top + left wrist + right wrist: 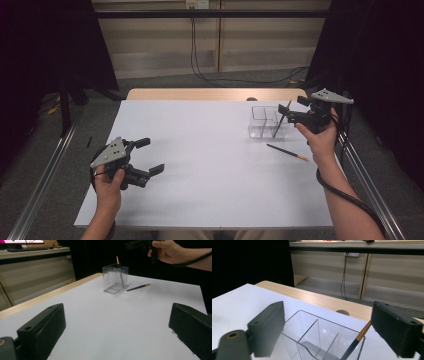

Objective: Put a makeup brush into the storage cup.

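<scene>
Right gripper [286,111]: a hand is holding it above the clear organizer, at the far right of the table; its jaws are standing wide apart and gripping nothing. The right gripper view shows the brush handle rising just inside the right-hand jaw, and I cannot tell whether it is touching the pad.
Left gripper [150,156]: a hand is holding it low over the near left part of the table, jaws spread wide and empty, pointing toward the organizer.
Standing brush [281,121]: it is leaning tilted inside an end compartment of the organizer, its orange-tipped handle end [117,260] sticking up past the rim.
Clear organizer [261,121]: a transparent box with dividers, it is sitting upright on the white tabletop [210,165] near the far right corner.
Second brush [287,151]: it is lying flat on the table just in front of the organizer, apart from it and from both grippers.
</scene>
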Available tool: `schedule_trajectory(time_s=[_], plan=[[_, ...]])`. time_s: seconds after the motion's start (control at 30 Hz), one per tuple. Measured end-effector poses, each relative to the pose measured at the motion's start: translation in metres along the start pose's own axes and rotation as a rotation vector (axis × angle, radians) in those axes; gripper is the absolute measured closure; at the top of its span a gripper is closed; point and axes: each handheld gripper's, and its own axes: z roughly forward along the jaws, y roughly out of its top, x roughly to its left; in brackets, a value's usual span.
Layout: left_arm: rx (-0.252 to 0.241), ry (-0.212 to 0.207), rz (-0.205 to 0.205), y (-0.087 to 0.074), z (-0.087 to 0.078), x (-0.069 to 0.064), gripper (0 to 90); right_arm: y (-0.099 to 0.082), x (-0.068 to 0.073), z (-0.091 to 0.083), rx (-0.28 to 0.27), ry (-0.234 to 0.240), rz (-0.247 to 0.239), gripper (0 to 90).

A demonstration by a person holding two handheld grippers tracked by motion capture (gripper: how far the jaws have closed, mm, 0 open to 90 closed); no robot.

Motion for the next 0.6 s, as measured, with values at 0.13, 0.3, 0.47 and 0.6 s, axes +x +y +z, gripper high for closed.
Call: schedule_trajectory(time_s=[0.13,0.3,0.47,0.6], plan=[[-0.004,-0.001,-0.002,0.0003,-0.0001,-0.0003,0.9,-0.0007,0.0015,-0.0013,0.0,0.011,-0.001,7.0],[-0.003,0.002,-0.004,0.0003,0.0003,-0.0008,1.0,-0.0002,0.0009,-0.0044,-0.01,0.024,0.004,5.2],[-0.004,0.002,-0.003,0.0003,0.0006,-0.001,0.9,-0.0004,0.0013,-0.0074,-0.002,0.035,-0.001,3.8],[-0.001,0.002,-0.001,0.0003,0.0007,-0.0008,0.9,-0.0017,0.0014,-0.0093,0.005,0.041,-0.002,3.7]])
